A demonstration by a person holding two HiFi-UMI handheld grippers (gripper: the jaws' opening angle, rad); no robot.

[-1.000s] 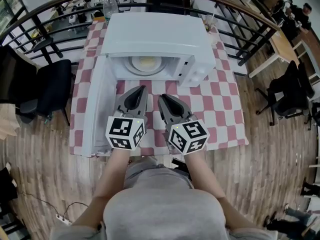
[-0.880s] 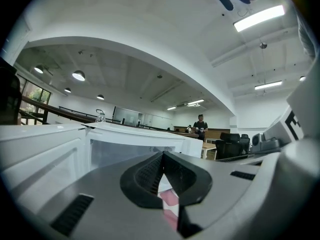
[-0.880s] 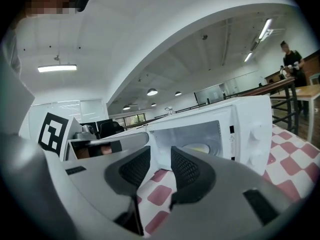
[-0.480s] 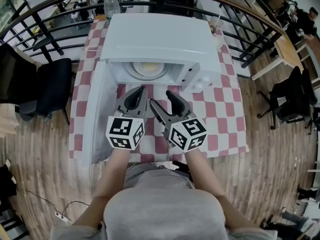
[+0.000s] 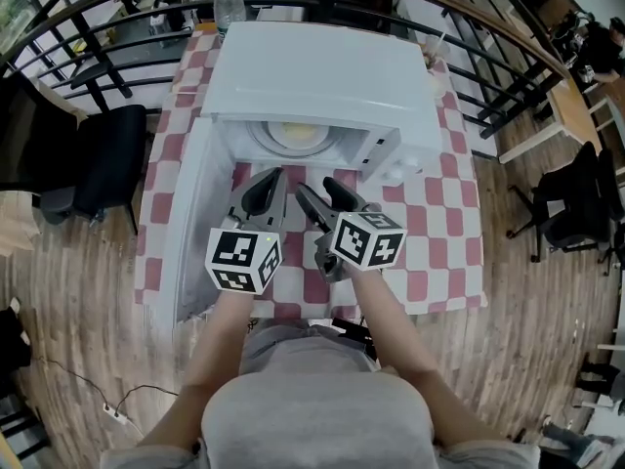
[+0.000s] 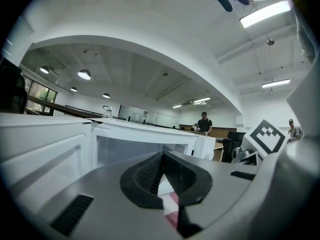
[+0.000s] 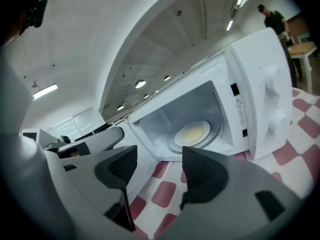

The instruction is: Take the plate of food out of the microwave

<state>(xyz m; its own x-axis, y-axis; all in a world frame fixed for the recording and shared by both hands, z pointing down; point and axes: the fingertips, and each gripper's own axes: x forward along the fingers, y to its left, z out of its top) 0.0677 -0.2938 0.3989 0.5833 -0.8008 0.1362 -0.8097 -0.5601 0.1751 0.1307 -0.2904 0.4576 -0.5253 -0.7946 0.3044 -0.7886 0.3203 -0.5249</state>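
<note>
A white microwave [image 5: 312, 76] stands on the checked table with its door [image 5: 190, 228] swung open to the left. Inside, a pale plate of yellowish food [image 5: 298, 137] [image 7: 192, 132] rests on the turntable. My left gripper [image 5: 264, 186] hovers in front of the cavity, its jaws shut with nothing between them [image 6: 162, 176]. My right gripper [image 5: 320, 195] is beside it, rolled to one side; its jaws have just been opening and stand wide apart, empty [image 7: 156, 171]. Both are short of the plate.
The table wears a red-and-white checked cloth [image 5: 430, 223]. A black railing [image 5: 488, 57] curves behind it, with a water bottle [image 5: 227, 4] at the far edge. A black chair [image 5: 93, 159] stands left; people sit at desks far right.
The right gripper's jaws went from shut to wide open, and it rolled and shifted forward-left. The left gripper barely moved and stays shut.
</note>
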